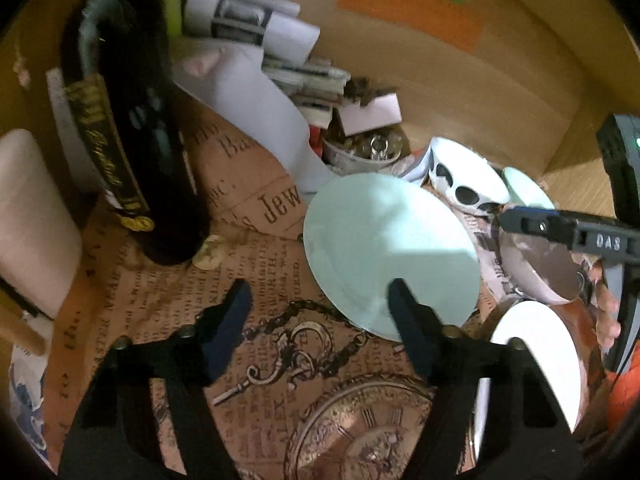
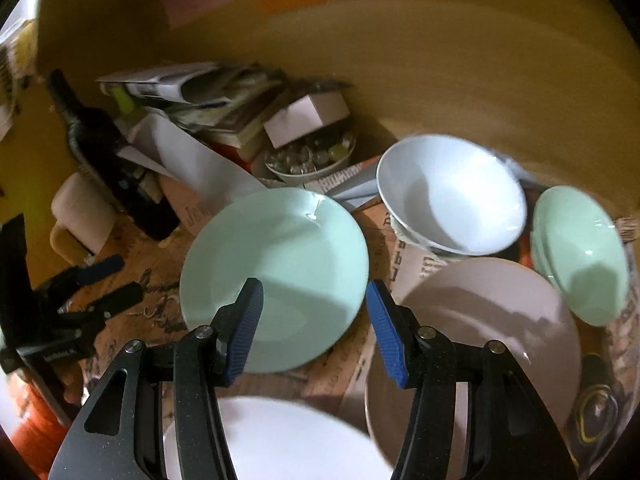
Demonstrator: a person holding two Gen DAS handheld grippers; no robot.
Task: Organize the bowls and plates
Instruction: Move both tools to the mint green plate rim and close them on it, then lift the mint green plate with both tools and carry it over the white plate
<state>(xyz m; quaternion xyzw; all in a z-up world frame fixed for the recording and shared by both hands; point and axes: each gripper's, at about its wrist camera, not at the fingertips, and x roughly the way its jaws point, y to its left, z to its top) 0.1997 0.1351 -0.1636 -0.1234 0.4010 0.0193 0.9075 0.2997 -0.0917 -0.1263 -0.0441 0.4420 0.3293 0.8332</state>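
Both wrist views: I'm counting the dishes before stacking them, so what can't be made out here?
- White plate, right wrist view: cut off by the bottom edge and partly behind the right tongs.
- Small green bowl, left wrist view: mostly hidden behind the spotted bowl and the right tongs' arm.
- Glass-filled dish, right wrist view: contents too small and blurred to identify.
- Bottle label, left wrist view: too dark and blurred to read.

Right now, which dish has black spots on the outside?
The white bowl behind the large mint plate. Its outer wall shows black oval spots in the left wrist view; the mint, pinkish and plain white dishes around it carry no pattern.
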